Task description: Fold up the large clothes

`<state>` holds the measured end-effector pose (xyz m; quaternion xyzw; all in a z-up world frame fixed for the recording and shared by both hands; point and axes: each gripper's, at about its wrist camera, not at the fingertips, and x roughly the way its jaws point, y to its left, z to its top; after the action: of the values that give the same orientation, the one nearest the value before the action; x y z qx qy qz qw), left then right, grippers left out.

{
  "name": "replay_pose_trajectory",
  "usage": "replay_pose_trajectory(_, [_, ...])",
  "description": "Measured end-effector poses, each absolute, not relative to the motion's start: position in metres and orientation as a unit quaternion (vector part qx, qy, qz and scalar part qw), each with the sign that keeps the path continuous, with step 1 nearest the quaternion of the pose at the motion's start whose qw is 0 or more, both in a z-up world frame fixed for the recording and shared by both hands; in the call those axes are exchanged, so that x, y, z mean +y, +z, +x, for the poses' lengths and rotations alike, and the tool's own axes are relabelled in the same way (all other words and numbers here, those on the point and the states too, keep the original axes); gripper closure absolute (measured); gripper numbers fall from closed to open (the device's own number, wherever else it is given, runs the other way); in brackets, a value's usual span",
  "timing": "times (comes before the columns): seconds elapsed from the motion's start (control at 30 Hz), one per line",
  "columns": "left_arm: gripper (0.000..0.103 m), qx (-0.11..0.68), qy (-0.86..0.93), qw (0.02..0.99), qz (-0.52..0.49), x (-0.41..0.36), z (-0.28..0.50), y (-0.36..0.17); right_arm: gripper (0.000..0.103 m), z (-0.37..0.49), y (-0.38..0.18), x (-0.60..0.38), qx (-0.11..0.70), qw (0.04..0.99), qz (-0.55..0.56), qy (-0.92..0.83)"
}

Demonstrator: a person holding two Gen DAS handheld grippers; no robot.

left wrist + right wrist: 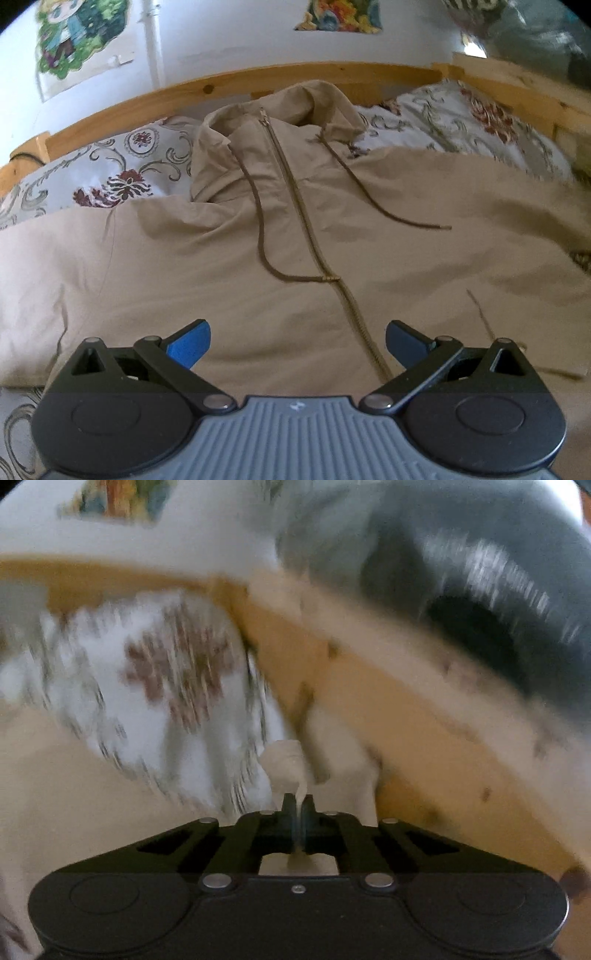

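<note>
Left wrist view shows the beige hooded jacket (295, 229) spread zip-up on the bed (122, 166), left tongs (297, 343) gaping above its hem, likely readying a grab. Right tongs (298, 808) pinch a fabric fold, probably the sleeve, for folding.

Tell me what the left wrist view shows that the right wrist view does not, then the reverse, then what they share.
Only the left wrist view: the beige jacket spread zipped, front up, with hood, zipper and two drawstrings, and the left gripper above it, jaws wide apart and empty.

Only the right wrist view: the right gripper, jaws shut on a pinch of beige fabric; much is motion-blurred.

Both: the floral bedding, wooden bed frame and white wall.
</note>
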<state>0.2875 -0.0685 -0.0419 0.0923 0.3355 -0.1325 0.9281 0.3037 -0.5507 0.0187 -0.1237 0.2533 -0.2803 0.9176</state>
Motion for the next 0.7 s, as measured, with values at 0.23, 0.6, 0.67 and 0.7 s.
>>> replay_pose_trajectory(0.23, [0.001,0.305,-0.092,0.946,0.055,-0.042,0.285,-0.027,0.103,0.301,0.081,-0.431,0.104,0.98,-0.128,-0.108])
replay_pose_trajectory(0.6, [0.001,0.244,0.067,0.967,-0.029,0.047,0.27,-0.005,0.103,0.28,0.042,-0.228,0.057,0.964,-0.122,0.228])
replay_pose_trajectory(0.67, [0.001,0.238,0.079,0.968,-0.032,0.06,0.269,-0.003,0.103,0.275,0.022,-0.204,0.084,0.951,-0.135,0.266])
replay_pose_trajectory(0.7, [0.001,0.238,0.084,0.967,-0.033,0.066,0.27,-0.003,0.102,0.269,0.012,-0.195,0.1,0.944,-0.141,0.281])
